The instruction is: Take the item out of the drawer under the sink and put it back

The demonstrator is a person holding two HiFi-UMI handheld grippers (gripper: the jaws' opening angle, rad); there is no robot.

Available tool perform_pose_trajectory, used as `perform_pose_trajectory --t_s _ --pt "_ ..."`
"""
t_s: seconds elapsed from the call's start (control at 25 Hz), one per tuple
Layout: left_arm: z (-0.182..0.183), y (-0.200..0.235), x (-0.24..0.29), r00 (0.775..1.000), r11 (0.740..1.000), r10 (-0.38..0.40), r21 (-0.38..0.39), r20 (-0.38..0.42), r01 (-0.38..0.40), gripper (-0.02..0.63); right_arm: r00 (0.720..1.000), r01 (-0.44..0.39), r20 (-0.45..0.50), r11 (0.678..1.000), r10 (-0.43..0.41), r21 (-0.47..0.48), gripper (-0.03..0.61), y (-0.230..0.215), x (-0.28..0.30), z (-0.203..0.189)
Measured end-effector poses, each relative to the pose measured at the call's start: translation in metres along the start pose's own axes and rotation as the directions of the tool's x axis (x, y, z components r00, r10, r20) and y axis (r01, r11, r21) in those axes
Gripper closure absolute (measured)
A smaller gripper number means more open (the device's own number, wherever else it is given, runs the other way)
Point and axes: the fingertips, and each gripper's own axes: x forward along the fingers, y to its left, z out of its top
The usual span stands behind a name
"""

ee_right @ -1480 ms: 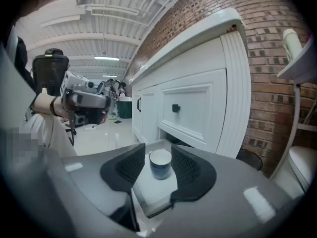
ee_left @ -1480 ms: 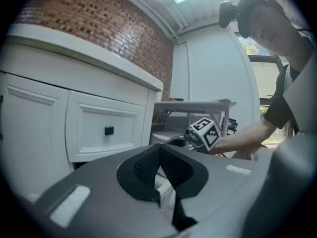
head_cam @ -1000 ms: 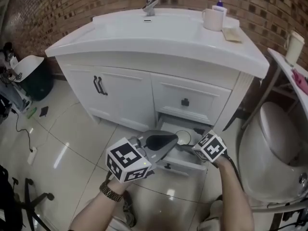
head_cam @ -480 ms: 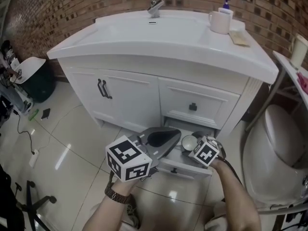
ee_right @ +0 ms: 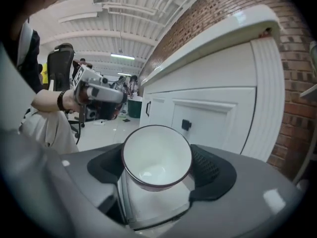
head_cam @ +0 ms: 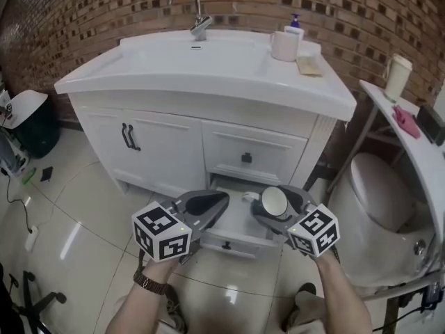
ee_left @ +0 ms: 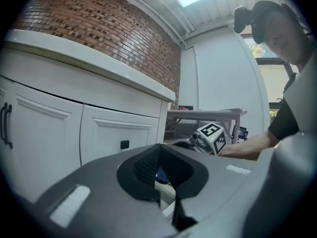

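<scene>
Brick wall (head_cam: 83, 12), tile flr (head_cam: 76, 211).

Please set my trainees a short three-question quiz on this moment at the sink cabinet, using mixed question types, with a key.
1. True or false: the right gripper is shut on a white bowl.
2. Which is pulled open? A the upper drawer; B the lower drawer; C the cabinet door.
3. Fill in: the left gripper is shut and holds ____.
Key: 1 true; 2 B; 3 nothing.
</scene>
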Motion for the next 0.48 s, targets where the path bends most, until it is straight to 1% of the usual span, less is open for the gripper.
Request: perform_pose_trajectory --t_s 0.12,0.2,0.36,0.4,0.48 --pt "-0.001 0.001 0.002 1.0 1.0 0.011 -0.002 -0.004 -0.011 0.6 0.996 0.077 0.05 0.997 -0.076 -0.023 0.179 -0.01 -0.022 0.018" --pt "-0.002 0.002 0.004 1.0 1.0 0.016 0.02 -0.017 -0.016 0.6 0.992 0.11 0.07 0.993 -0.107 -0.032 0.179 -0.012 -0.03 0.026" --pt "-0.009 -0.003 0.007 0.996 0.991 0.029 0.136 -0.087 -0.017 0.601 0.989 0.116 0.095 0.992 -0.112 -0.041 0.179 -0.008 -0.032 0.034" --pt "-0.008 -0.006 0.008 0.996 0.989 0.025 0.148 -0.086 -0.012 0.601 0.99 0.111 0.097 0.993 -0.106 -0.045 0.179 -0.007 -0.032 0.034" --pt "-0.004 -0.009 0.009 0.998 0.99 0.009 0.139 -0.063 0.0 0.6 0.991 0.094 0.096 0.995 -0.089 -0.047 0.179 -0.006 -0.029 0.034"
